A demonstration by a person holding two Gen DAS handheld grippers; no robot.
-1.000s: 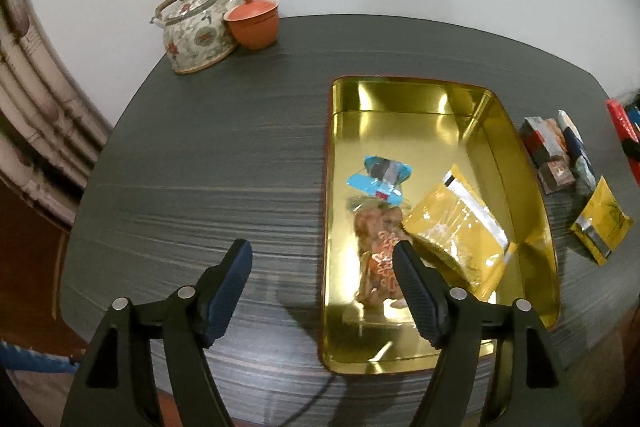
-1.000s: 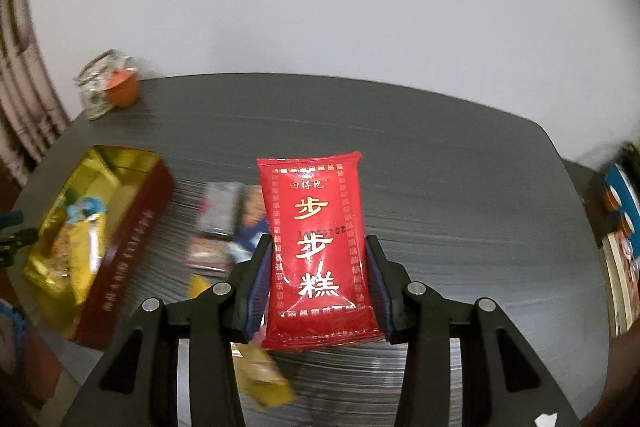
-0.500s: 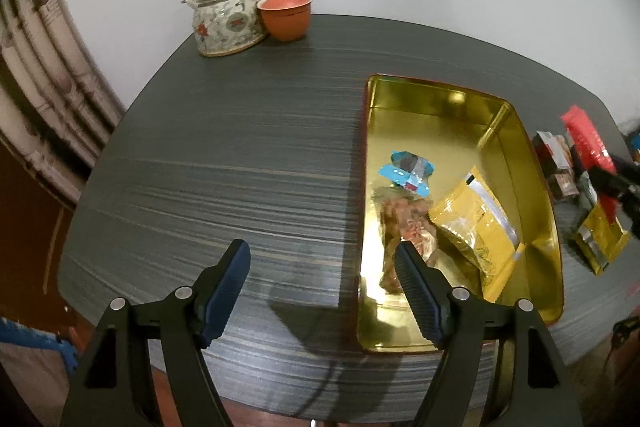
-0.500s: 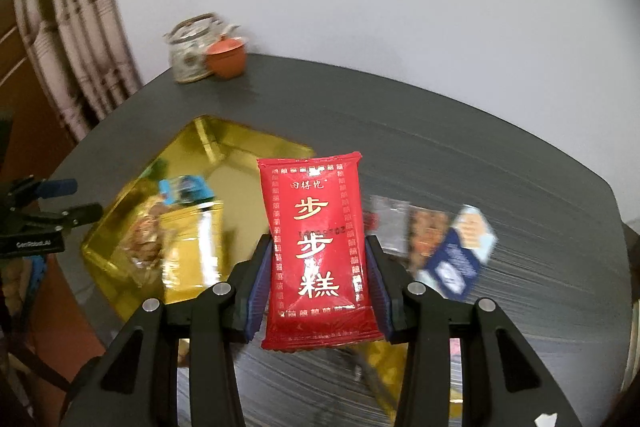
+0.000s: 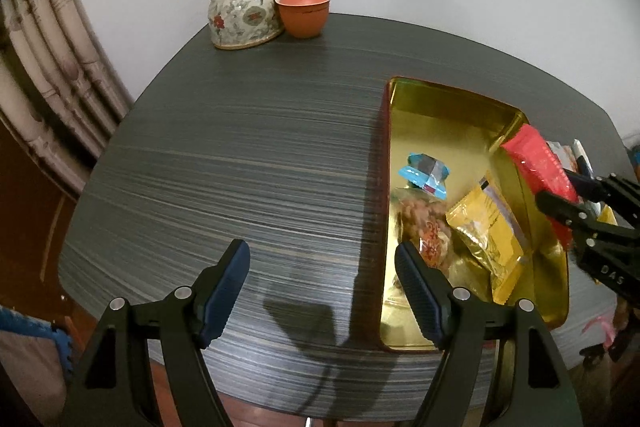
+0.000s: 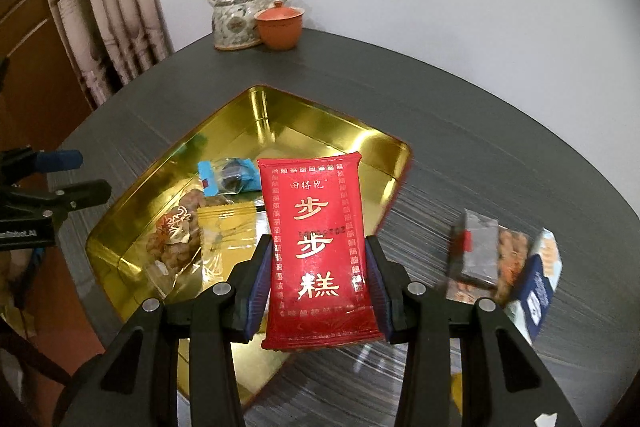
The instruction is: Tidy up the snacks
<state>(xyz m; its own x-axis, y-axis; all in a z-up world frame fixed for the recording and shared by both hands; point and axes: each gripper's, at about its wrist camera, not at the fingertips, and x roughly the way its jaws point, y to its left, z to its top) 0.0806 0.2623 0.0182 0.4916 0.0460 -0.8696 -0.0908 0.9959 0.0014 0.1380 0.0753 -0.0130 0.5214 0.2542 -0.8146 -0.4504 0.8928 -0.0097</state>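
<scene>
Right, the dark grey wood-grain worktop (image 5: 248, 155) carries everything. On it sits the rectangular tin with a gold inside and red outer walls (image 6: 256, 107). It holds three snacks so far: a gold foil pouch (image 5: 486, 227), a clear bag of brown nutty pieces (image 6: 176, 239) and a small blue-wrapped sweet (image 5: 426, 173).

The right tool (image 6: 318, 285) is pinching a red foil packet with gold Chinese lettering (image 6: 316, 247) by its lower half. The packet is held upright in the air over the tin's near-right edge, not yet inside. The left tool (image 5: 322, 295) is spread, with nothing between its fingers. It hovers over the bare worktop just left of the tin.

My read on progress: three in, a fourth about to drop, several to go. A loose cluster of small dark, brown and blue-white packets (image 6: 504, 255) lies on the worktop to the right of the tin.

View differences:
- The right wrist view shows the packet's printed face and the leftover cluster, though blurred; count unclear.
- The left wrist view shows the packet edge-on against the tin's far-right wall, and only slivers of the cluster behind the right tool.
- Both views show the floral ceramic teapot (image 5: 242, 13) and the lidded terracotta cup (image 5: 304, 11), touching at the far edge and well apart from the tin.
</scene>
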